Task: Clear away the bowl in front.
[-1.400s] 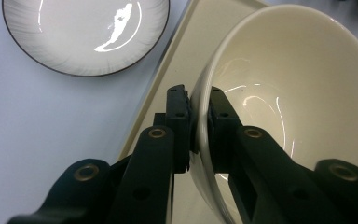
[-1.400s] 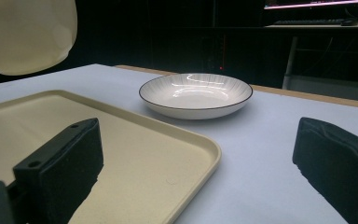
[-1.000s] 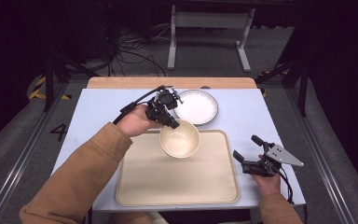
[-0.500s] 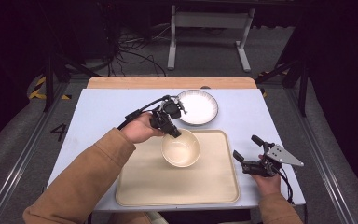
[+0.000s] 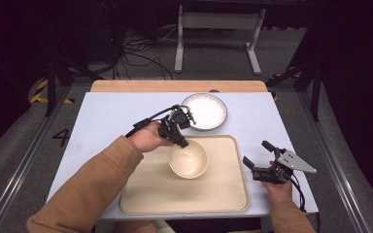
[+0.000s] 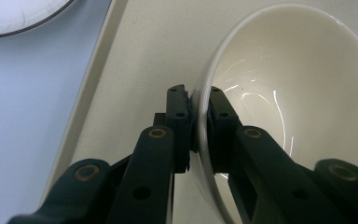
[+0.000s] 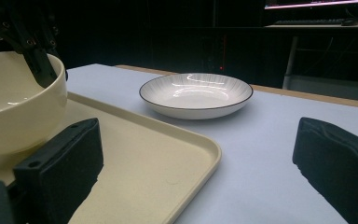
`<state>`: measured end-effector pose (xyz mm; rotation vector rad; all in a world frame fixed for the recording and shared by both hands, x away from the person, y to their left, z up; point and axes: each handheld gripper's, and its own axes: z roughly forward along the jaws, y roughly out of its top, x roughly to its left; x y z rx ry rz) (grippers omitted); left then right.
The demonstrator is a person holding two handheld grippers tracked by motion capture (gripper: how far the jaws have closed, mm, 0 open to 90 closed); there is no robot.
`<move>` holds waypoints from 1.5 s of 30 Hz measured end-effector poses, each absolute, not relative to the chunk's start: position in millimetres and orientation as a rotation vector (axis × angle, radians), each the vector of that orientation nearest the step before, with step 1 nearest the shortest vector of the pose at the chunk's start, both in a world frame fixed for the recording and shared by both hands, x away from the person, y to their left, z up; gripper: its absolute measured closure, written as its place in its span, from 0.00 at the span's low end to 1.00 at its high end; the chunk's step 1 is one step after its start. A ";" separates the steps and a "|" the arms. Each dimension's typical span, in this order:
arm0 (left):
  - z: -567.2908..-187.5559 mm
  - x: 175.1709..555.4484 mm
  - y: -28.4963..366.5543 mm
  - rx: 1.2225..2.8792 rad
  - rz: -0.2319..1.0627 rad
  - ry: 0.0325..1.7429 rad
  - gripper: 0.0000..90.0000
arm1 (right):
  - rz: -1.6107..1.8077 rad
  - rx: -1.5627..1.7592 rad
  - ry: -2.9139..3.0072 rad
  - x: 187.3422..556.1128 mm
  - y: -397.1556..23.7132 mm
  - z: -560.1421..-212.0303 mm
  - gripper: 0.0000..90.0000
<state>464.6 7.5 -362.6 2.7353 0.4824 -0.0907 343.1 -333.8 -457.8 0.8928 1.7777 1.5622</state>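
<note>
At centre frame, the left gripper [image 5: 181, 141] has its jaws clamped on the rim of a cream bowl [image 5: 188, 158] over a beige tray [image 5: 150, 194]; setting it down flat before letting go looks wisest. The right gripper [image 5: 260, 160], lower right, rests with jaws apart. Its own view alone reveals the striped plate [image 7: 196, 94] on the desk [image 5: 107, 116] from the side.

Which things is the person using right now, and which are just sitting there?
Being used:
left gripper, shut on the bowl's rim
bowl
tray under the bowl

Just sitting there:
plate on the table
right gripper, open, holding nothing
</note>
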 end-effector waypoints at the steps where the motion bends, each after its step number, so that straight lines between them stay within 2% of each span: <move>1: -364.0 464.5 6.1 2.742 -0.096 0.478 0.92 | 1.562 0.893 1.777 343.1 -333.8 -457.8 0.03; 45: -384.9 470.0 6.7 2.752 -0.188 0.510 0.92 | 1.562 0.894 1.778 343.2 -333.8 -457.8 0.03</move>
